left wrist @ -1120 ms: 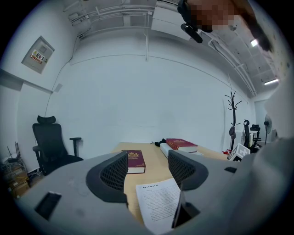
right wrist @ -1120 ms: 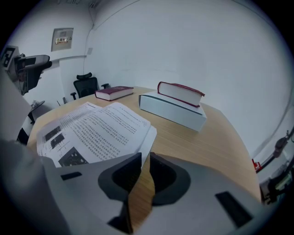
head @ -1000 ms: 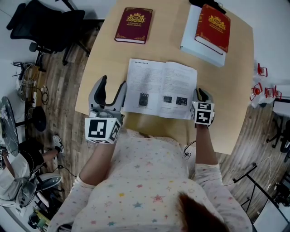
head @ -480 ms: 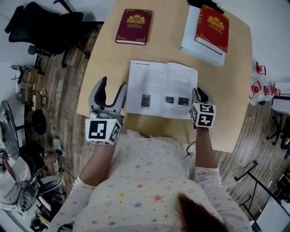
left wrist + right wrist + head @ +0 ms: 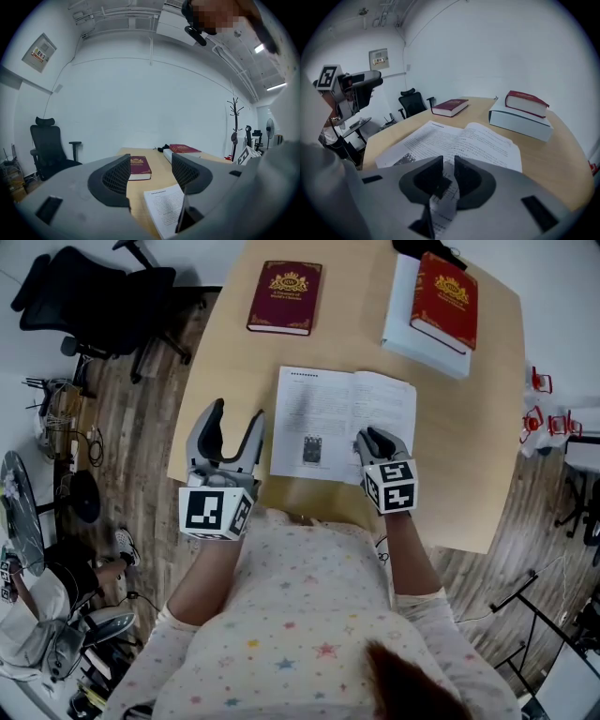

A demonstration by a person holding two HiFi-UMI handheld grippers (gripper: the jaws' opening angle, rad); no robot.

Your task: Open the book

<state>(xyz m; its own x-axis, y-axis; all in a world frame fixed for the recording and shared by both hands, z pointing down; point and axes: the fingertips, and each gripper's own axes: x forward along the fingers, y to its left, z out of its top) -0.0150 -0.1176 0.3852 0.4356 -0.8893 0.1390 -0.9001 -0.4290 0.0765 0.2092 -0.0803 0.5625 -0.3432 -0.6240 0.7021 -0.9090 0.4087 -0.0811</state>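
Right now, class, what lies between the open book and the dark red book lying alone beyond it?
Nothing: the head view shows only bare table between the open book and the dark red book.

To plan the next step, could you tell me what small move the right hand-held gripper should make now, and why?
Probably carry the right hand-held gripper leftward: its jaws are shut on a lifted page of the open book, not yet laid over the left-hand side. The left hand-held gripper hangs open beside the book.
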